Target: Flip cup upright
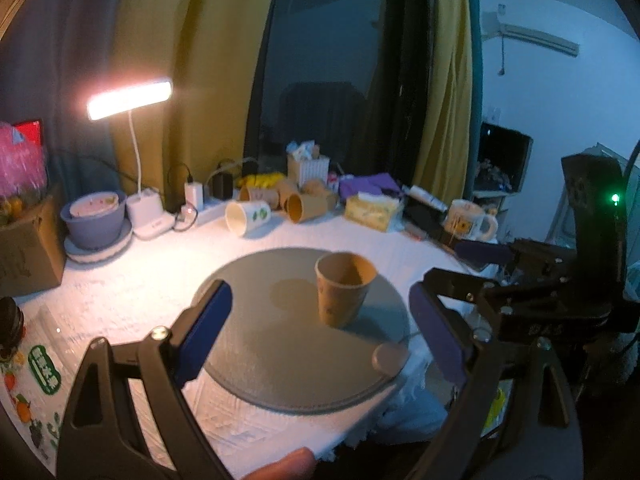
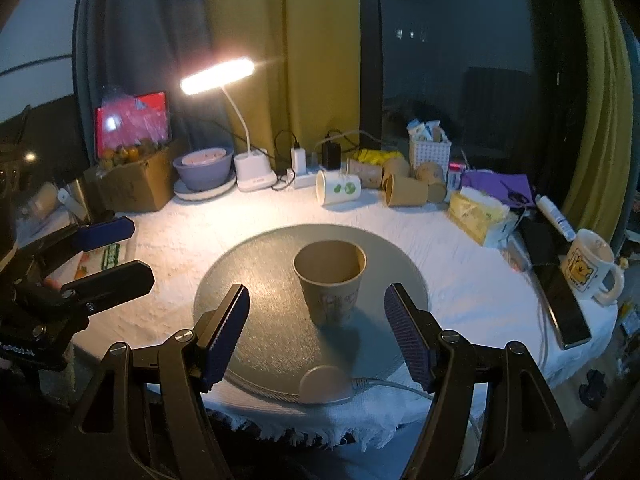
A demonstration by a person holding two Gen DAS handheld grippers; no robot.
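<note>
The cup (image 2: 330,282) stands upright, mouth up, on the grey mat (image 2: 240,280), so I judge the flip done, with my left hand-held gripper (image 1: 320,332) and right hand-held gripper (image 2: 316,332) both spread wide, holding nothing.

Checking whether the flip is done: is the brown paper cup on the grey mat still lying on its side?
No, the brown paper cup stands upright on the grey mat, open mouth up.
</note>
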